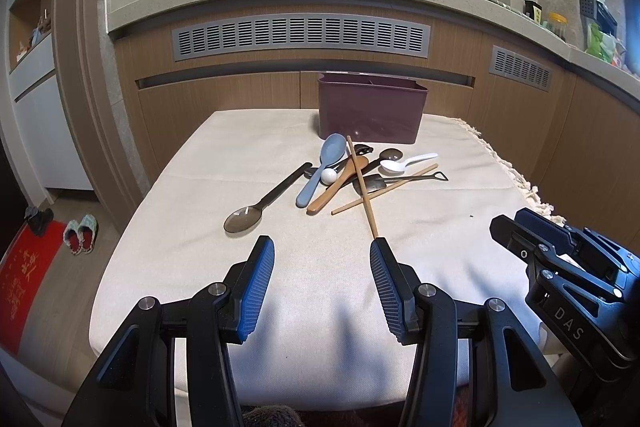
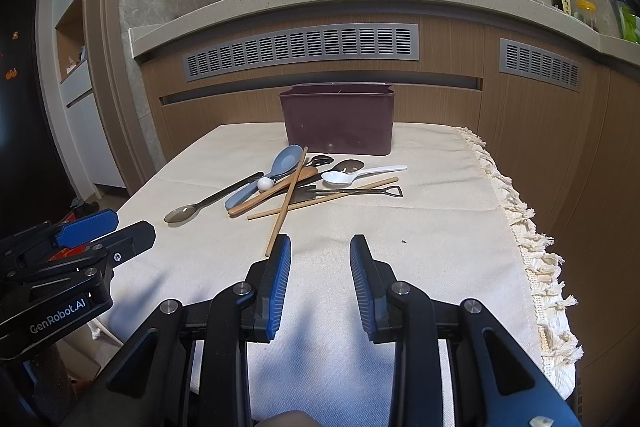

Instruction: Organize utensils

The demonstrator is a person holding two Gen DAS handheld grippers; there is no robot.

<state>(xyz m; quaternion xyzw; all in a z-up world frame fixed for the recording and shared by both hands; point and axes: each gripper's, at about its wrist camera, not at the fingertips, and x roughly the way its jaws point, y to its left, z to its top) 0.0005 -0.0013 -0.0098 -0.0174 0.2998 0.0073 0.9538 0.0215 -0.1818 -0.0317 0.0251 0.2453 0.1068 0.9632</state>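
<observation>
Nearest, the left tongs (image 1: pixel 322 247) hover released and empty above the cloth-covered tabletop (image 1: pixel 192 267); the right tongs (image 2: pixel 320 245) hover beside them, likewise spread and holding nothing. Both sit short of the heap, so the step in hand is probably a first pick.

Just beyond the tips lies the near end of one chopstick (image 2: pixel 286 201), which crosses over the pile; being on top and reaching closest, it seems the sensible first take; grip it close to its middle so it does not swing, and lift straight up to avoid dragging the second chopstick (image 2: pixel 324 199) underneath. To the left, the dark long-handled spoon (image 1: pixel 262 201) lies mostly free of the rest; an easy job for the left tongs. Farther in, the blue spoon (image 1: pixel 320 171), wooden spoon (image 1: pixel 336 185), white plastic spoon (image 2: pixel 362 174) and small metal shovel-spoon (image 2: pixel 356 191) overlap; take upper pieces first. At the far edge stands the purple holder (image 1: pixel 372 111), its compartments barely visible; lower each piece upright inside.
</observation>
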